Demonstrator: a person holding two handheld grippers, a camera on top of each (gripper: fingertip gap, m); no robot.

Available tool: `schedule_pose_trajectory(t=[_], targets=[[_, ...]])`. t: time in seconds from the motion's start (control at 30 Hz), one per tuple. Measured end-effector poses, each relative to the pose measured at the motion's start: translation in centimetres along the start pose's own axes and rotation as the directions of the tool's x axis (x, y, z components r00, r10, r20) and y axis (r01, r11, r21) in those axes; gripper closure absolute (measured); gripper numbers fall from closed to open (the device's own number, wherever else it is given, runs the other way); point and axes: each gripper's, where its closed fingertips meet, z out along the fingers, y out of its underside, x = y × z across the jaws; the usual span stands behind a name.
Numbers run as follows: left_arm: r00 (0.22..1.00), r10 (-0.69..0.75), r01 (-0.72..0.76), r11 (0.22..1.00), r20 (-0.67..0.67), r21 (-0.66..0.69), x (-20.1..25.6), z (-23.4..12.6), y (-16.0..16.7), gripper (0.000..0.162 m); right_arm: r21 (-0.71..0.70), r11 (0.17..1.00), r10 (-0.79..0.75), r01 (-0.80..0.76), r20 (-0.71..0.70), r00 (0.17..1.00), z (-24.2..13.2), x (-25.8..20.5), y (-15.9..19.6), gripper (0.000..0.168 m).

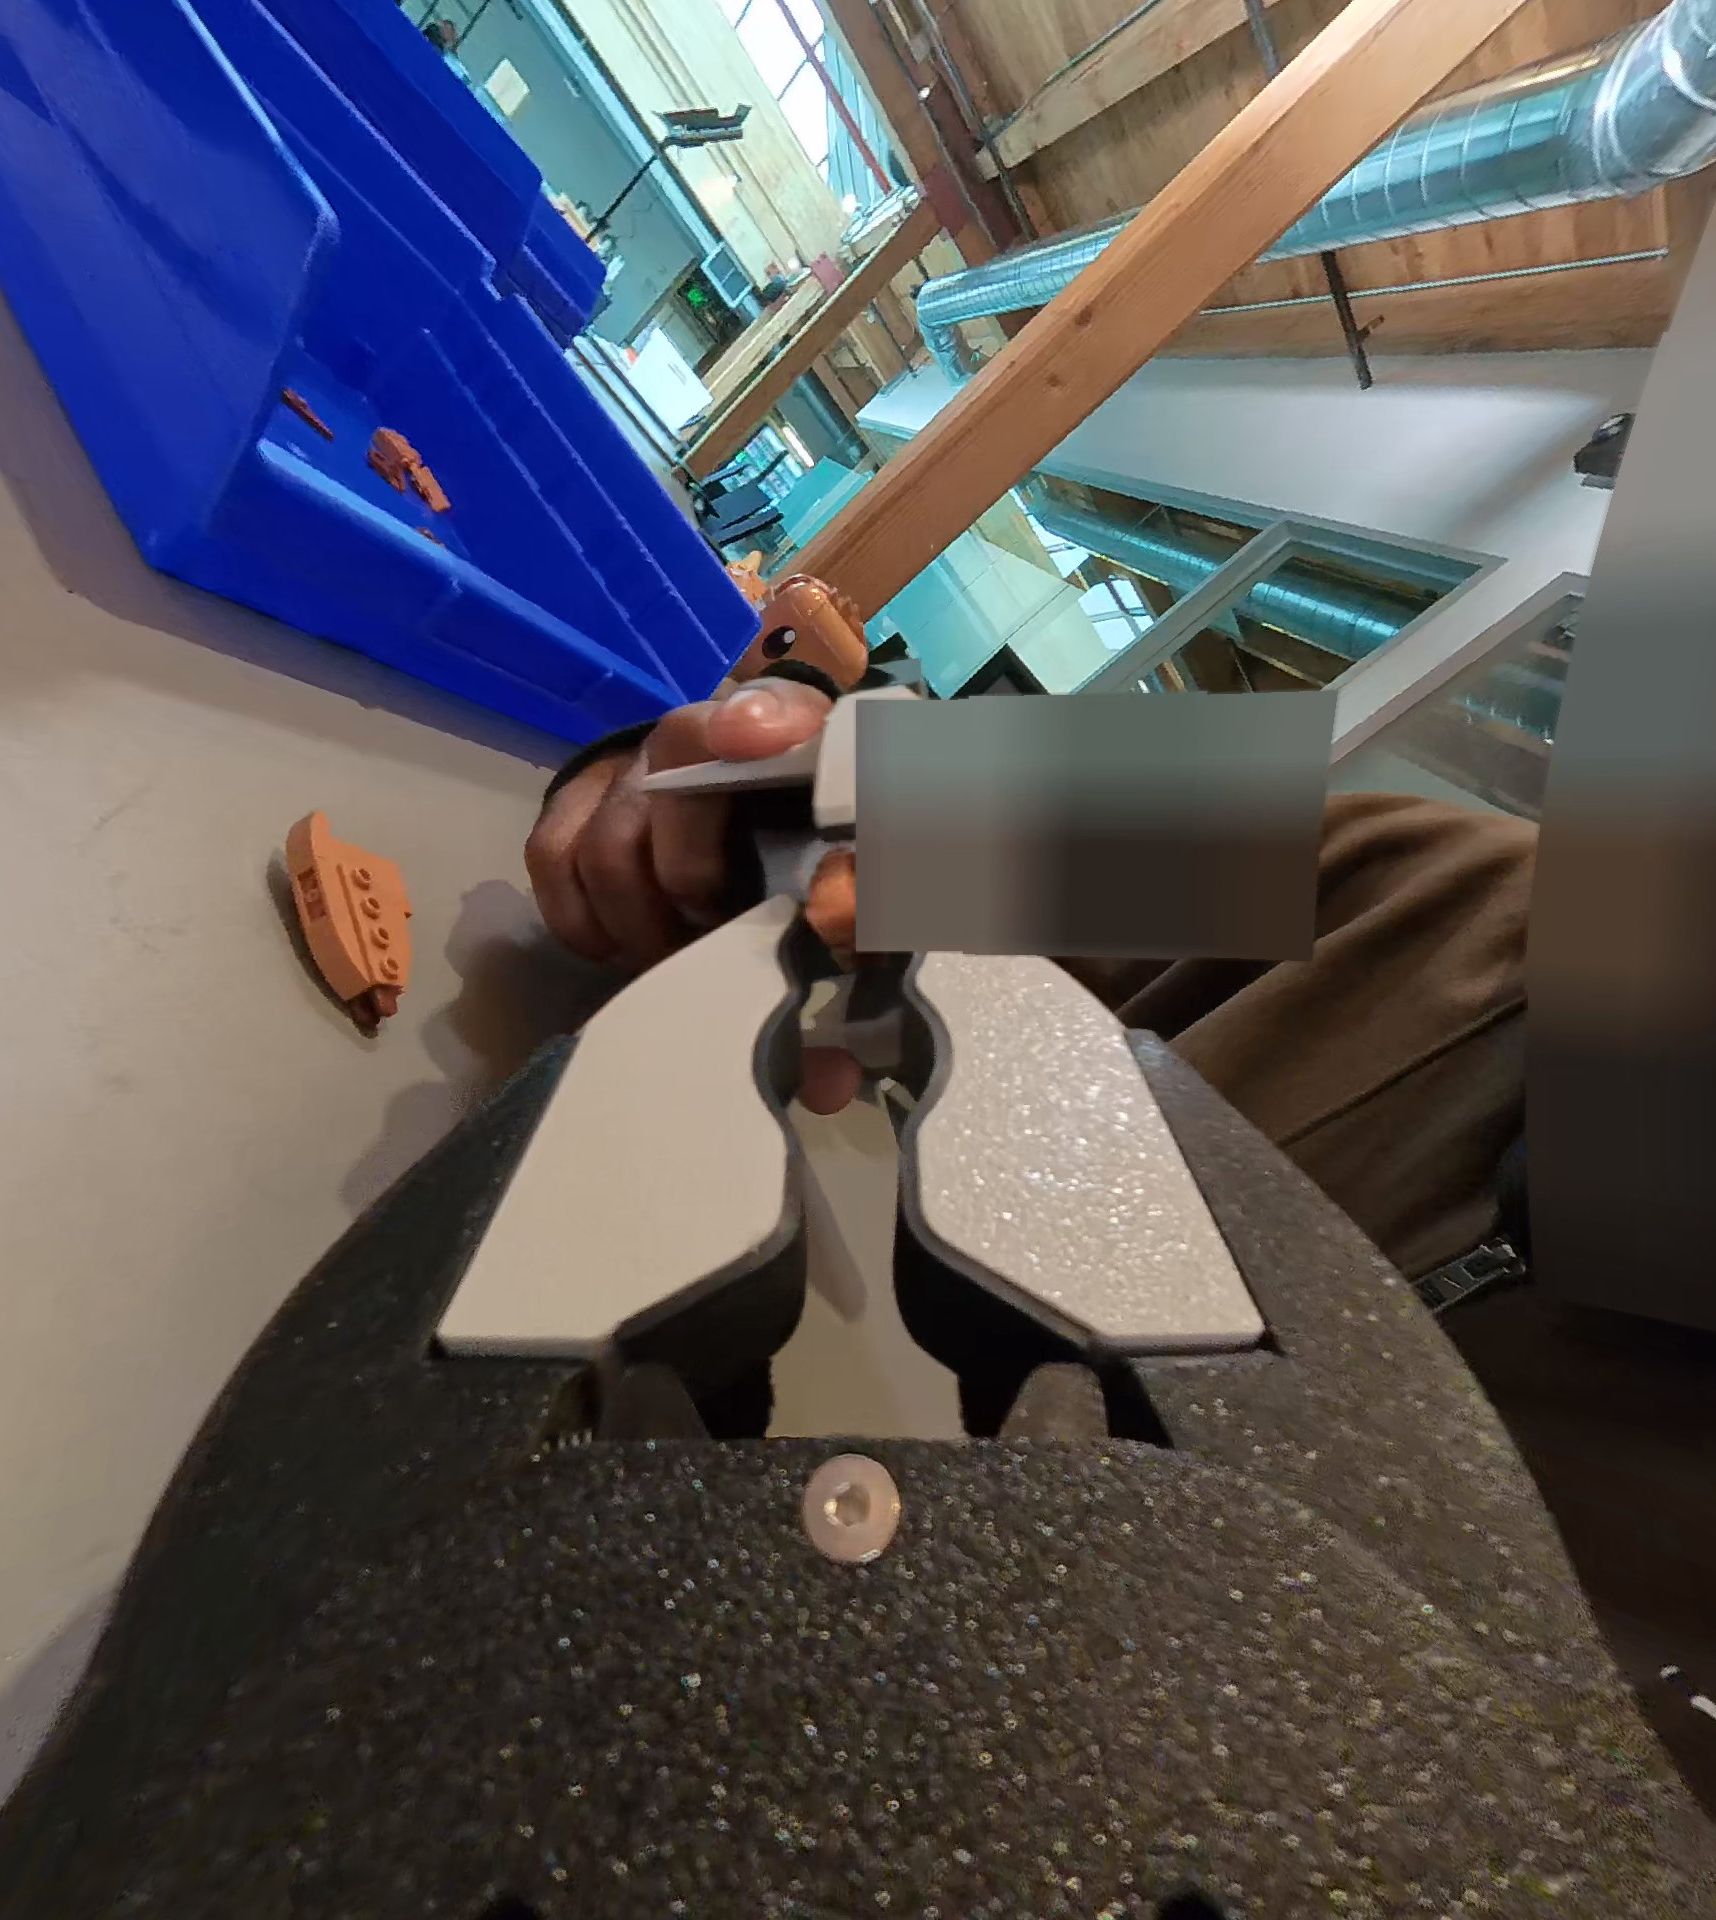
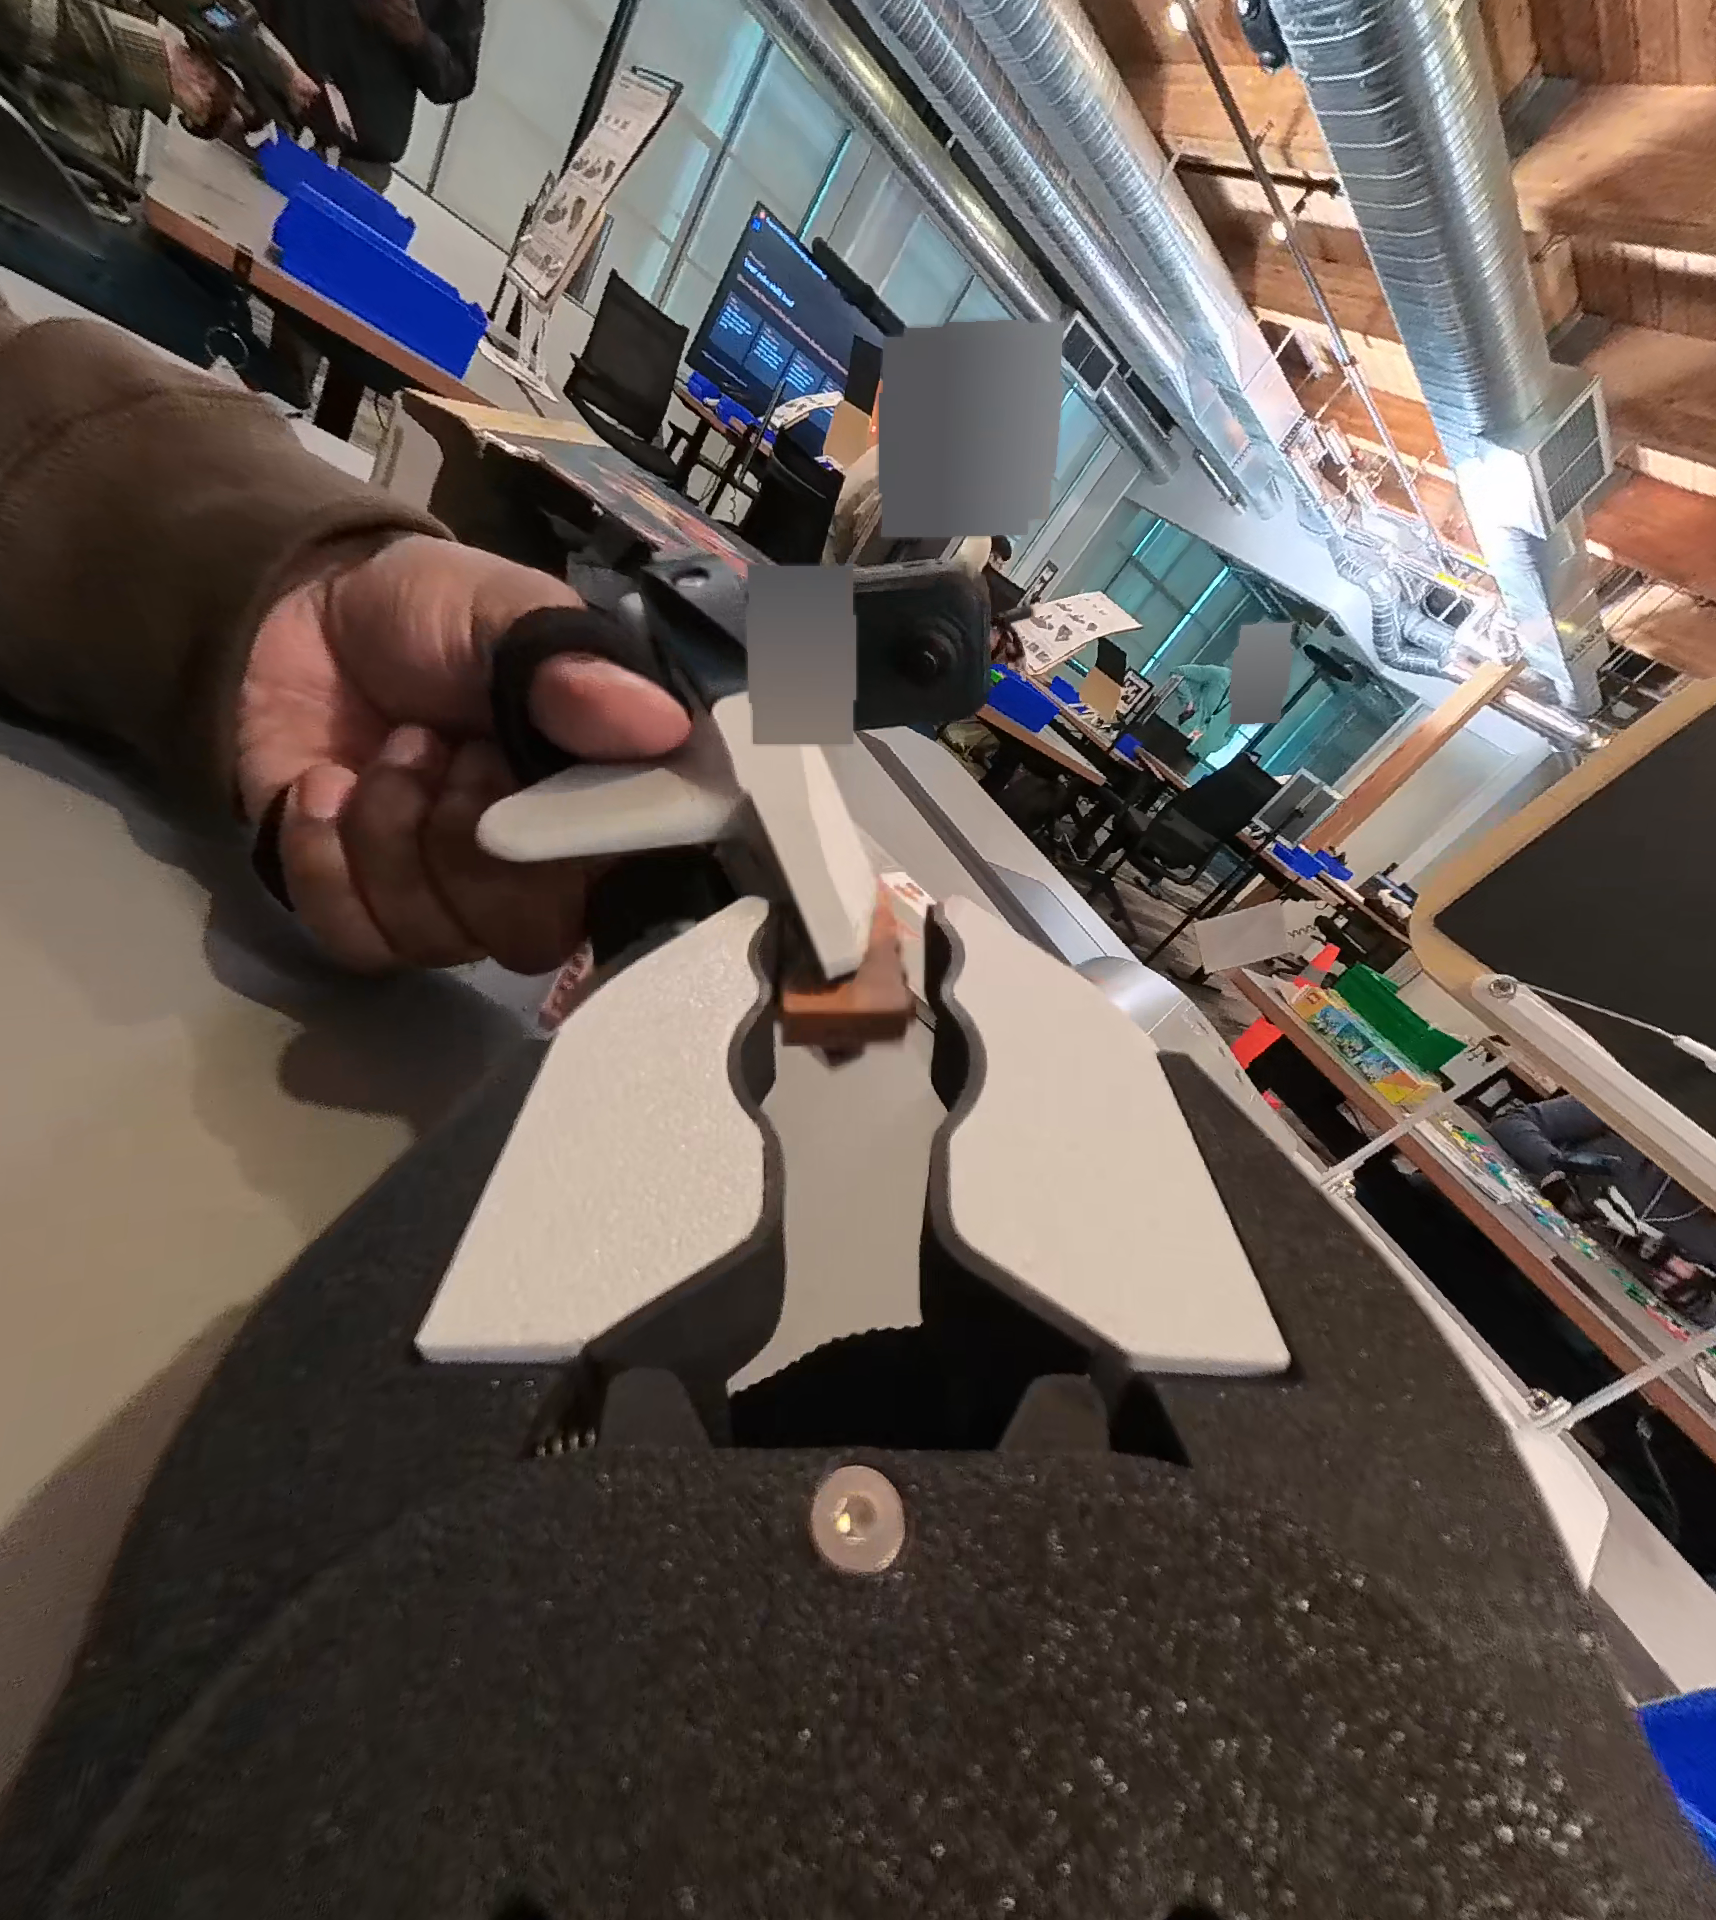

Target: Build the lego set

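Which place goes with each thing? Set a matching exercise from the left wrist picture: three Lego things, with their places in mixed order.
Things
1. curved brown piece
2. small brown bits
3. toy head with an eye

Places
A. inside the blue bin
B. by the bin's corner, just past the hand
C. alone on the table

Pairs: 1-C, 2-A, 3-B
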Motion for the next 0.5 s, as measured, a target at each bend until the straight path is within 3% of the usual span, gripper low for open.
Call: schedule_pose_trajectory(t=[0.3, 0.4, 0.5], targets=[[0.996, 0.073, -0.073, 0.997, 0.061, 0.006, -0.4, -1.1, -0.6, 0.153, -0.011, 0.999, 0.032, -0.032, 0.004, 0.999, 0.2, 0.0, 0.2, 0.137], [0.971, 0.159, -0.167, 0.985, 0.18, 0.031, -1.0, -3.8, -2.5, 0.153, -0.072, 0.997, 0.032, -0.029, 0.038, 0.999, 0.3, -0.2, 1.1, 0.135], [0.886, 0.282, -0.302, 0.953, 0.368, -0.002, -2.1, -8.1, -4.4, 0.153, -0.169, 0.984, 0.082, -0.062, 0.111, 0.99, 0.6, -1.0, 2.4, 0.135]])
